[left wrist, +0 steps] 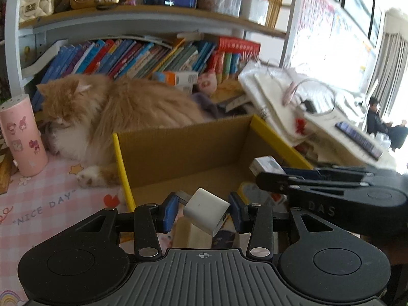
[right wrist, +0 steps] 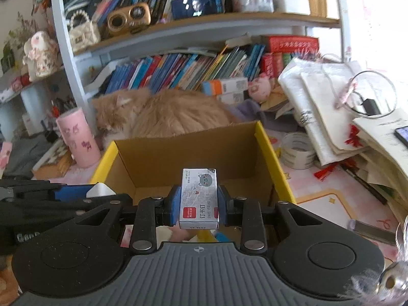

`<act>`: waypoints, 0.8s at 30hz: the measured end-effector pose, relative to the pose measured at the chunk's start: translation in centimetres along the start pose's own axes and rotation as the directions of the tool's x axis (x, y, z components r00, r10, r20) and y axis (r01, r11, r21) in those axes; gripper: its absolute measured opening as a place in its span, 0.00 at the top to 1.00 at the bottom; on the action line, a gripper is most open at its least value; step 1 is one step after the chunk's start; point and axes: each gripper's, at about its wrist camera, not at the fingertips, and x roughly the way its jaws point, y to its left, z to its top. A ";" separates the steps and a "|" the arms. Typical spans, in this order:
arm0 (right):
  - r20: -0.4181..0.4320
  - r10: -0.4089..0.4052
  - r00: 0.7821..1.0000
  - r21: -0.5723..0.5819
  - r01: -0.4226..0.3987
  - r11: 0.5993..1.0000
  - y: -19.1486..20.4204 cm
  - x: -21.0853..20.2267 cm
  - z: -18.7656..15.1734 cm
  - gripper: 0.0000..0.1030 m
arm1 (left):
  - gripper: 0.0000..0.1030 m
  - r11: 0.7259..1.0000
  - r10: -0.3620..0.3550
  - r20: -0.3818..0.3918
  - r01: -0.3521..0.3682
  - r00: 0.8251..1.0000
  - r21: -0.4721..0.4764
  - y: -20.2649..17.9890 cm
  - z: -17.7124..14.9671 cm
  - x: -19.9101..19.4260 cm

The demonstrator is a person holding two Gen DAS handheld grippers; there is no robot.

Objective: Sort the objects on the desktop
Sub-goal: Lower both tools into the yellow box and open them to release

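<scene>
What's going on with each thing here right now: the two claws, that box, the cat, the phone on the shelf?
Left gripper: shut on white charger, which sits tilted.
Right gripper: shut on staples box, held over the carton's near edge.
Cardboard box: open on top, upright.
Cat: lying behind the box, head down.
Phone on shelf: screen lit.
Pink cup: upright.
Tape roll: lying flat.

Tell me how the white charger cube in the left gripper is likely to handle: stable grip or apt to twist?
The white charger cube sits tilted, corner-on between the left gripper's blue pads, so it may well pivot. Its shell looks smooth and hard: probably rigid, somewhat slippery. Small plastic body, so likely light; released over the cardboard box, it should tumble rather than roll.
</scene>
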 end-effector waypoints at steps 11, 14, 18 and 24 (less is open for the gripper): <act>-0.142 0.028 0.990 -0.022 -0.031 0.999 -1.0 4.1 -1.5 0.73 | 0.60 0.995 0.058 -0.065 -0.052 0.996 0.085 -1.3 -1.1 2.3; -0.146 0.026 0.989 -0.036 -0.032 0.999 -1.3 4.4 -1.7 0.73 | 0.59 0.994 0.066 -0.064 -0.060 0.996 0.088 -1.5 -1.1 2.5; -0.150 0.031 0.988 -0.042 -0.037 0.998 -1.6 4.6 -1.6 0.73 | 0.59 0.993 0.077 -0.065 -0.071 0.995 0.091 -1.7 -1.1 2.6; -0.152 0.037 0.988 -0.052 -0.046 0.998 -1.6 4.5 -1.5 0.73 | 0.57 0.996 0.079 -0.050 -0.076 0.996 0.052 -1.6 -1.2 2.0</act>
